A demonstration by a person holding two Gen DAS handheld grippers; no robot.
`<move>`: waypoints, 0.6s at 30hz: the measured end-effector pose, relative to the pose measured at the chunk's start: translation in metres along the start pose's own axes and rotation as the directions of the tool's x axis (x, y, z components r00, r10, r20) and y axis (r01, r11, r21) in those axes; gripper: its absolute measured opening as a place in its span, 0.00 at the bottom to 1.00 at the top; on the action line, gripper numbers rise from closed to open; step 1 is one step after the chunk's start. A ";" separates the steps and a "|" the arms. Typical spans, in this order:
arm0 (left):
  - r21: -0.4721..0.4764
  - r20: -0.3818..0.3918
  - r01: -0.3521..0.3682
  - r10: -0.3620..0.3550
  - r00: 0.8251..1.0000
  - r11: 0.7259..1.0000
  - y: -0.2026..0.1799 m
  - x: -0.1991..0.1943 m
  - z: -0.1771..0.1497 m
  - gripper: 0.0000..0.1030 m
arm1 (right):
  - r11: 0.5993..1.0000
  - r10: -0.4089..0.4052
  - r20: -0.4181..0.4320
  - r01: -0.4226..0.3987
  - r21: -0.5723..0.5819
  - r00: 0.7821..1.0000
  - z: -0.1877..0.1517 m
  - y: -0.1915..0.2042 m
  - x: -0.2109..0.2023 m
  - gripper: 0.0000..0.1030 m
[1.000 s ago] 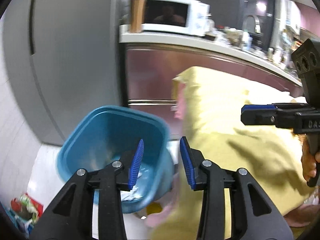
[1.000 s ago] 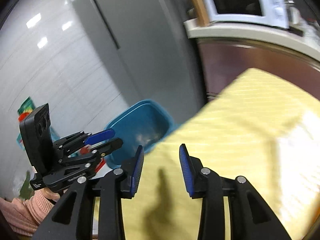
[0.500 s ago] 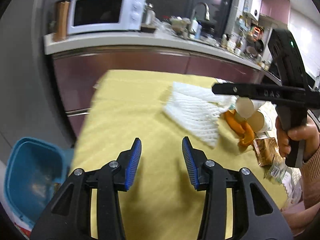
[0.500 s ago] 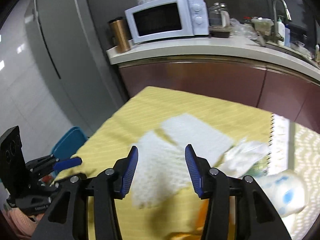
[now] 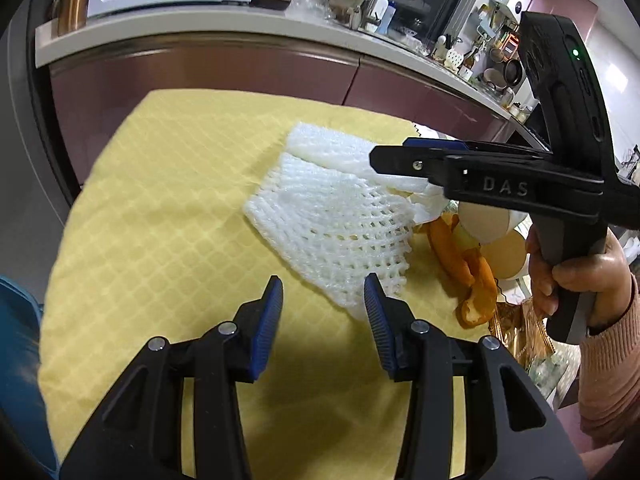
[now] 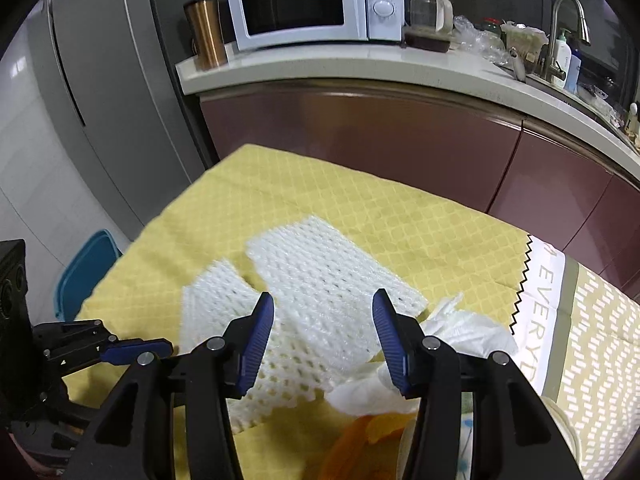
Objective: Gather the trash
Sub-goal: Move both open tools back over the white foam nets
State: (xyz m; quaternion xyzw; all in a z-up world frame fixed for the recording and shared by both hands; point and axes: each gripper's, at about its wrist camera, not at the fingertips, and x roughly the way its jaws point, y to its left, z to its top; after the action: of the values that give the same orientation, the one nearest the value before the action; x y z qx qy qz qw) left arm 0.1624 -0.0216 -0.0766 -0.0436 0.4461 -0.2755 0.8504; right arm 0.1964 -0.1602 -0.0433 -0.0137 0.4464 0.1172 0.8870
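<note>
Hovering over the yellow tablecloth [image 5: 168,216], the left gripper [image 5: 323,300] has its blue-padded jaws spread wide with nothing between them; just past its right finger lies the near corner of the front foam net [image 5: 332,220], a limp white mesh sheet. Beside it, further right, sit orange peel [image 5: 468,264], crinkled gold wrappers [image 5: 520,332] and what look like two cardboard tube ends, though the right gripper's body hides much of them. The right gripper [image 6: 323,332] is likewise agape and empty, poised above the second foam net [image 6: 332,264] where it overlaps the first, with a crumpled tissue [image 6: 464,332] touching that net's right edge. Beyond the table's left edge, low on the floor, stands the blue bin [image 6: 82,272].

The risks seem mostly to come from the overlap: a pinch here could catch both nets, or only a few flimsy strands, so that the sheet tears or slips loose on the way to the bin; a lifted net might also drag the tissue or peel off the table. Pads closing flat on the cloth could snag it and pull the whole pile. With both tools close together, a collision is possible.
</note>
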 end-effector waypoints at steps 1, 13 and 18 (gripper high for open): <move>-0.005 -0.006 0.001 -0.001 1.000 1.000 0.002 0.003 0.003 0.41 | 1.000 -0.004 -0.006 0.004 -0.001 1.000 0.000 0.000 0.002 0.48; -0.064 -0.013 0.017 -0.018 1.000 0.998 0.012 0.018 0.021 0.17 | 0.999 -0.037 -0.087 0.035 -0.023 0.996 0.000 0.005 0.027 0.33; -0.062 0.002 0.025 -0.025 1.000 0.998 0.012 0.013 0.018 0.12 | 0.999 -0.035 -0.088 0.032 -0.032 0.995 -0.001 0.006 0.029 0.19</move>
State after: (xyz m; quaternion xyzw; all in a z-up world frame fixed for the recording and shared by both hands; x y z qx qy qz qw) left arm 0.1874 -0.0215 -0.0790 -0.0760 0.4533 -0.2723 0.8454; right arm 0.2107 -0.1484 -0.0659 -0.0399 0.4833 0.1083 0.8678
